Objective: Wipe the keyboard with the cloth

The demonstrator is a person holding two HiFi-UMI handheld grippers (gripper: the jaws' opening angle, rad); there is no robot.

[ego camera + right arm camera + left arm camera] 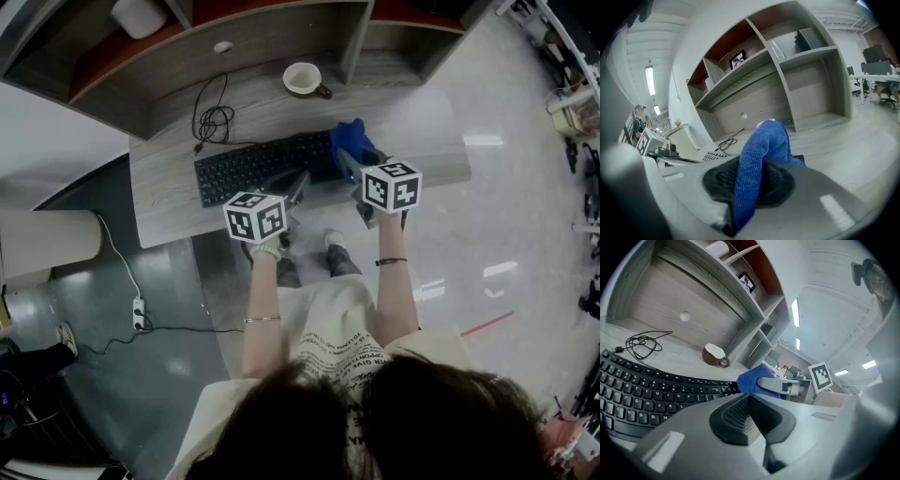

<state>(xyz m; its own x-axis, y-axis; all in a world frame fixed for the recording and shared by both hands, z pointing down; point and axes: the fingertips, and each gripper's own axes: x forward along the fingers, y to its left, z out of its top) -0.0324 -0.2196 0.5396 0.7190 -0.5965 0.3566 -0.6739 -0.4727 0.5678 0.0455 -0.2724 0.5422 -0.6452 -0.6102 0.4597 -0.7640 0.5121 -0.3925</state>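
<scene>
A black keyboard point(248, 167) lies on the grey desk point(169, 211). My right gripper point(349, 161) is shut on a blue cloth point(350, 138), and holds it over the keyboard's right end. In the right gripper view the cloth point(761, 150) stands up between the pads and droops over them. My left gripper point(298, 186) hovers over the keyboard's front edge near the middle, its jaws shut on nothing. The left gripper view shows the keyboard point(647, 390) stretching left, with the cloth point(752, 379) and the right gripper point(780, 386) just beyond.
A brown cup point(303, 79) with a white inside stands behind the keyboard, and a coiled black cable point(214, 120) lies at the back left. Shelf compartments point(272, 28) rise behind the desk. The desk's front edge is close to my grippers.
</scene>
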